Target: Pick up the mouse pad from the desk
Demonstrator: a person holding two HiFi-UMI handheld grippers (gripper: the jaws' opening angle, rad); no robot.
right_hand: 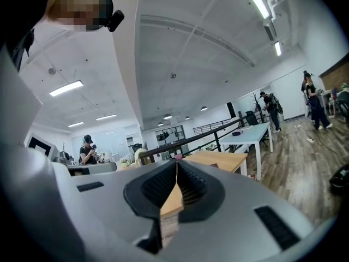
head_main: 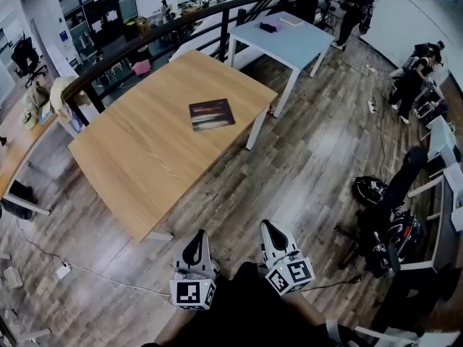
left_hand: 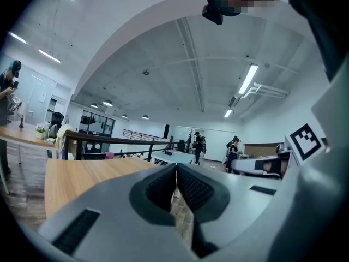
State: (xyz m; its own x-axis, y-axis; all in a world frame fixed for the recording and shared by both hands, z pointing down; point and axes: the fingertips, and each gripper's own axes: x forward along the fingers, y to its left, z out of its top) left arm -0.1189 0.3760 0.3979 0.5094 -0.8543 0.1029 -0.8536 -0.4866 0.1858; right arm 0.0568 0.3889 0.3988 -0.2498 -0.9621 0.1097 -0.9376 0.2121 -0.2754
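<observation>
A dark rectangular mouse pad [head_main: 211,114] lies flat on a wooden desk [head_main: 145,157], toward its far right part. Both grippers hang low in the head view, short of the desk's near corner and well apart from the pad. My left gripper [head_main: 196,245] is shut with nothing in it; in the left gripper view its jaws [left_hand: 176,180] meet, with the desk top [left_hand: 76,176] ahead on the left. My right gripper [head_main: 271,236] is also shut and holds nothing; in the right gripper view [right_hand: 176,180] the desk [right_hand: 218,160] lies ahead.
A pale blue table [head_main: 289,40] stands beyond the desk at the right. A dark curved railing [head_main: 166,31] runs behind both. People [head_main: 354,9] stand at the far right, near chairs and bags [head_main: 387,215]. A cable [head_main: 79,270] lies on the wooden floor at the left.
</observation>
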